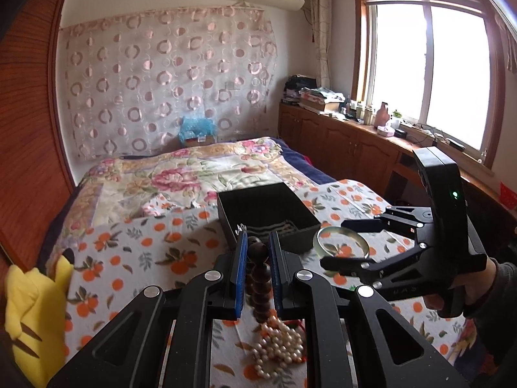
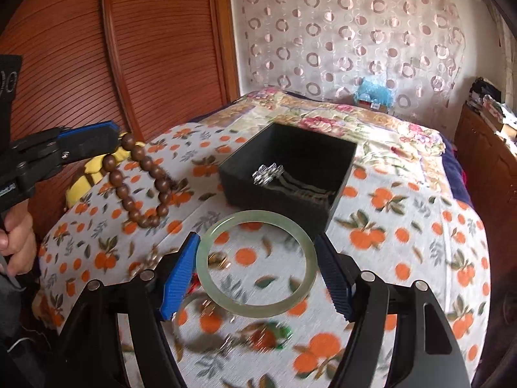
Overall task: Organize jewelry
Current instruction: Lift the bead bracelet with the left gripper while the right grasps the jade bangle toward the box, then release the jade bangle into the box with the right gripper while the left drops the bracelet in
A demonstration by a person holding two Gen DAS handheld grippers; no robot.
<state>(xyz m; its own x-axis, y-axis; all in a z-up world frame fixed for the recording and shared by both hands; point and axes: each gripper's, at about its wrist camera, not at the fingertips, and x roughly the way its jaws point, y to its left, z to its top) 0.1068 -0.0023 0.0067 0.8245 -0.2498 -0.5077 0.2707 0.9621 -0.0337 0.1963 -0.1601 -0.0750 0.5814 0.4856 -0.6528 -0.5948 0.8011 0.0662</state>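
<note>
Two hand-held grippers, each carrying a bracelet toward the black box on the bed.

The left hand-held gripper [image 1: 257,271] is clenched narrow on a wooden bead bracelet [image 2: 142,184], pinching one bead so the loop hangs free and won't snag the bedspread [image 2: 404,242]. The right hand-held gripper [image 2: 257,270] is spread wide across a pale green bangle [image 2: 255,265], its pads bearing on opposite edges, likely because the rigid ring can only be held across its width. A pearl strand [image 1: 278,349] lies loose below, not yet collected. Farther off, the open black box [image 2: 290,174], already holding silvery chains [image 2: 268,173], looks to be the destination.
</note>
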